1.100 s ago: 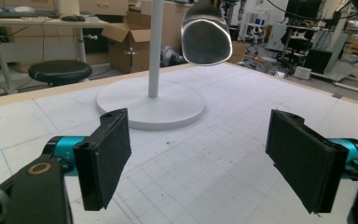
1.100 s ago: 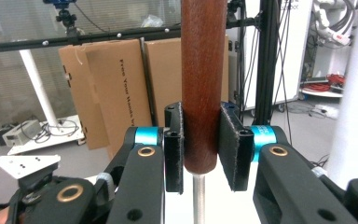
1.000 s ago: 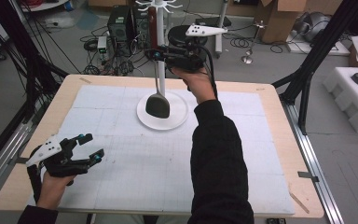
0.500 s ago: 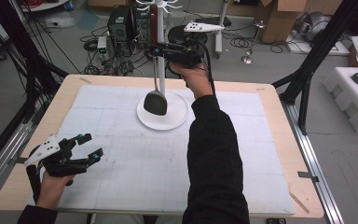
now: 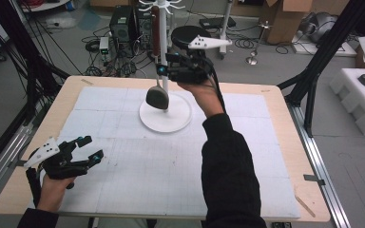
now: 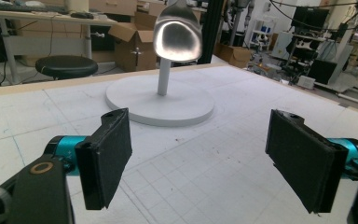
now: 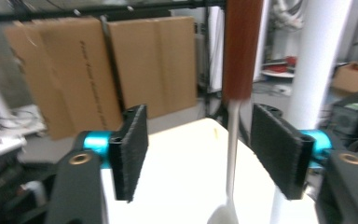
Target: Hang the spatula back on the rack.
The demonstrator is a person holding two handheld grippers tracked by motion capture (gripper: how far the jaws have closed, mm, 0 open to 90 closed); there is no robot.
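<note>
A spoon with a brown wooden handle and a metal bowl hangs from the top of a white stand with a round base. My right gripper sits level beside the pole. Its jaws have just been opening and stand open, with the spoon's thin shaft between the pads, touching neither. The handle and the white pole rise close ahead. My left gripper rests open near the table's front left, facing the base and the spoon bowl.
A white gridded mat covers the wooden table. Behind the far edge are a stool, cables and cardboard boxes. Black frame posts stand at the right.
The right gripper's jaws have gone from shut on the spoon's shaft to open. The spoon's bowl has risen off the base and hangs free. The left gripper has not moved.
</note>
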